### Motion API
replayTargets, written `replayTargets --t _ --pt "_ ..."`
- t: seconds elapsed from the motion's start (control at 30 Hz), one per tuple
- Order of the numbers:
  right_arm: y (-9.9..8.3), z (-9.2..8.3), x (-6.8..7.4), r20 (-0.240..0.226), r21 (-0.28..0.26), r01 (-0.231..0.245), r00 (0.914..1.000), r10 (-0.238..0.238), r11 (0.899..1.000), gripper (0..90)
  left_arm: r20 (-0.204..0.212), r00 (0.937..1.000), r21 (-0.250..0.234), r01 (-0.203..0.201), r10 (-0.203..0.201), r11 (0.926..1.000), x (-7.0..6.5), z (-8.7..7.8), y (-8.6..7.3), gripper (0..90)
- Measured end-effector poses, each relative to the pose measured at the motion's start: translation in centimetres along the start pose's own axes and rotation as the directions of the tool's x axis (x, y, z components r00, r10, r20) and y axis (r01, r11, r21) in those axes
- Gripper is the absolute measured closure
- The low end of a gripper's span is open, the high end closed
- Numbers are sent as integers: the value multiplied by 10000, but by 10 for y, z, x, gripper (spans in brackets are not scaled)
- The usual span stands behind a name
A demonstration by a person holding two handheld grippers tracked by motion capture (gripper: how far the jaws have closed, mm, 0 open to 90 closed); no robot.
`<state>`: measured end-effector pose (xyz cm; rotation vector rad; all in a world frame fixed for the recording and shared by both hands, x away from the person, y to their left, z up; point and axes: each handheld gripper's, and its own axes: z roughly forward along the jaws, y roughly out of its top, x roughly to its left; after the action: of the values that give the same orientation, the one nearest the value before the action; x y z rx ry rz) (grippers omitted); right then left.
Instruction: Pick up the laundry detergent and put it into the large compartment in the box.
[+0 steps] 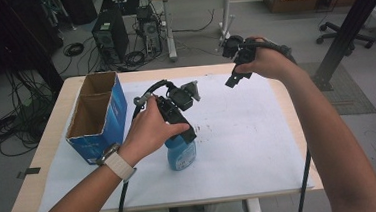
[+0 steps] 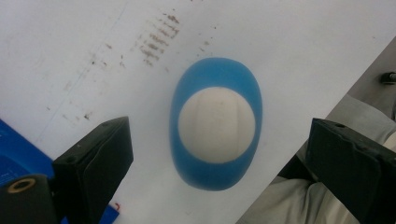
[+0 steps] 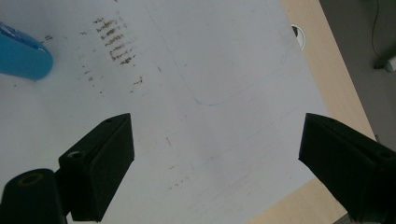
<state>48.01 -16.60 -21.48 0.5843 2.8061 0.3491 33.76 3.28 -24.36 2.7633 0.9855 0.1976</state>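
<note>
We held the left gripper [image 2: 219, 154] wide open right above the blue bottle [image 2: 215, 122], which stood near the table's middle, the box [image 1: 98, 115] at its nine o'clock. It looked light and slippery (we'd squeeze its sides). The right gripper [image 3: 215, 158] hung open, holding nothing.

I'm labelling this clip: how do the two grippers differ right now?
The left gripper hangs directly over the blue bottle; the right gripper is raised near the table's far edge, above bare white paper. The left's jaws straddle the bottle from above; the right's frame nothing. Both are open.
</note>
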Motion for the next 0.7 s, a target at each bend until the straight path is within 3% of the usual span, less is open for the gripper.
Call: replayTargets --t 0.7 --pt "0 -1 0 -11 -29 -25 10000 25 10000 104 -48 10000 96 -49 49 9999 -1 21 -1 77"
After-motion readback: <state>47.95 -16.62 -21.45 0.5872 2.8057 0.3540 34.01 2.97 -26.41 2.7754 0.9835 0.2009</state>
